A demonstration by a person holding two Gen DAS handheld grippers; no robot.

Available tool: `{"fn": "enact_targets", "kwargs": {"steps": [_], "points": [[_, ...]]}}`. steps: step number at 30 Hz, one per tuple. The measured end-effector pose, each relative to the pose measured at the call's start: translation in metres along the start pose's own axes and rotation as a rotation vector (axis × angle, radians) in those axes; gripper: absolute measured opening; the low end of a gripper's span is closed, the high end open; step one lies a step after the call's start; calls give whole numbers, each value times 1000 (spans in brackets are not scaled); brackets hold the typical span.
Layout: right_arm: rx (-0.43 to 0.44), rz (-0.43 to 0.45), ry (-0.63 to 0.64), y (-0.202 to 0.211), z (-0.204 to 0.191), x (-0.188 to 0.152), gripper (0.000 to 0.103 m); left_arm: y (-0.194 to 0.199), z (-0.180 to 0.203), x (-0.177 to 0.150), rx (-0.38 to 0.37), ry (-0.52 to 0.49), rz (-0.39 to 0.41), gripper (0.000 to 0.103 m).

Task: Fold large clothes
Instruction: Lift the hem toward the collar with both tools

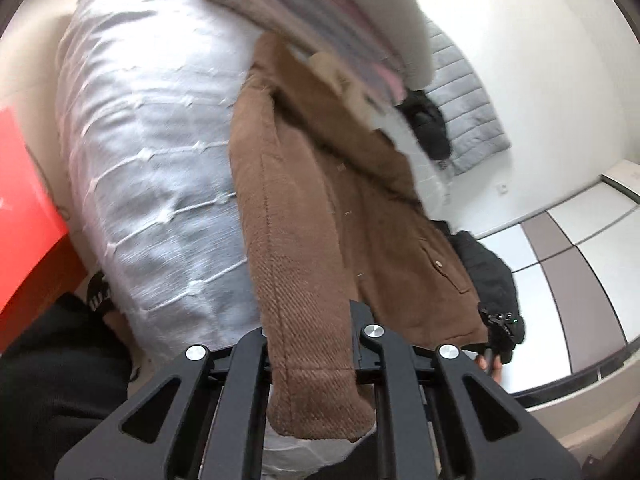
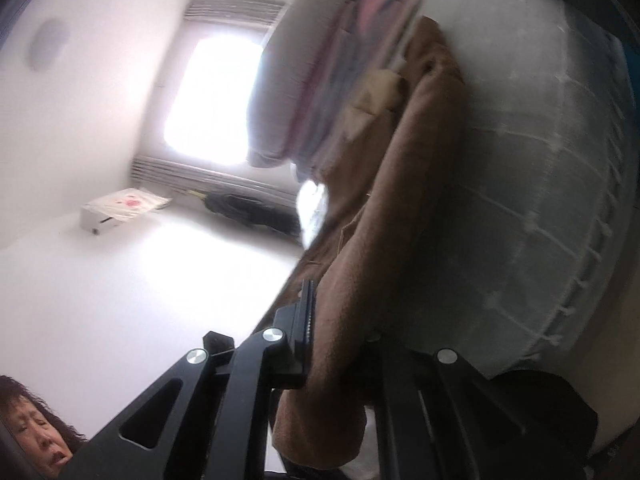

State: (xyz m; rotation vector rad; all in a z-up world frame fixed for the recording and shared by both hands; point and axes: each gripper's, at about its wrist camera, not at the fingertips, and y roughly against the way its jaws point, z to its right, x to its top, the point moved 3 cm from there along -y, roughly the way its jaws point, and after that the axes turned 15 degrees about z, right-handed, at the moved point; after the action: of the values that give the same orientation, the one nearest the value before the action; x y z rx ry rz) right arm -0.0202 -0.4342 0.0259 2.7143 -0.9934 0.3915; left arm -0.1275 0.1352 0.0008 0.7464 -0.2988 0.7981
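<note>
The left hand-held gripper (image 1: 310, 344) is closed on a sleeve end of the brown coat (image 1: 320, 200), the cuff hanging down between its black fingers toward the camera. The rest of the coat stretches away from the cuff across the bed (image 1: 152, 152), which is covered in a pale grey quilted spread. In the right wrist view the right hand-held gripper (image 2: 320, 340) is likewise clamped on a fold of the same brown coat (image 2: 400, 208), with thick woven cloth bunched between its ridged pads.

Beyond the coat's collar lies a stack of folded clothes (image 1: 320, 20) in grey, pink and beige, blurred in both views. A grey quilted jacket (image 1: 468, 108) lies further off with a black garment (image 1: 428, 124) against it, and another black garment (image 1: 492, 280) lies by the coat's hem. A red panel (image 1: 24, 208) stands at the left edge.

A black strap (image 1: 98, 294) near the foot of the bed carries white lettering, though it is too blurred to read; it may be a shoe or bag strap. Across the room a small white box (image 2: 120, 208) shows a red mark, illegible at this distance, below a bright window (image 2: 216, 100).
</note>
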Motion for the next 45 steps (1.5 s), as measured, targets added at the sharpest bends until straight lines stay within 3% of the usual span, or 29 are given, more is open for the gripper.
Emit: {"fn": "enact_targets", "kwargs": {"steps": [9,12,16,18,22,24,29,34,38,41,45], "points": [[-19,-22,34,57,-25,-27,9,67,13,-22,-70,16,5,8],[-117,-83,24,69,-1,-51,9,69,-16,-49,-1,6,-85,9],[-293,-163,-58,71,72,-67,15,39,-82,-83,145,121,-227,12],[-330,-142,-116,75,96,-59,28,37,-97,-85,162,172,-226,14],[-367,-112,-85,85,101,-38,44,50,-93,-73,169,126,-187,22],[-366,-92,-58,86,98,-25,68,55,-90,-67,175,104,-180,24],[-462,-150,-4,75,106,-28,73,53,-80,-56,253,11,-176,28],[-407,-157,-86,70,124,-37,73,52,-87,-42,232,17,-138,35],[-313,-144,-183,67,137,-41,77,38,-100,-37,164,118,-144,45],[-254,-135,-224,65,143,-44,78,39,-103,-31,187,105,-102,52],[-198,-128,-273,61,150,-45,79,22,-122,-23,211,152,-95,54]]}}
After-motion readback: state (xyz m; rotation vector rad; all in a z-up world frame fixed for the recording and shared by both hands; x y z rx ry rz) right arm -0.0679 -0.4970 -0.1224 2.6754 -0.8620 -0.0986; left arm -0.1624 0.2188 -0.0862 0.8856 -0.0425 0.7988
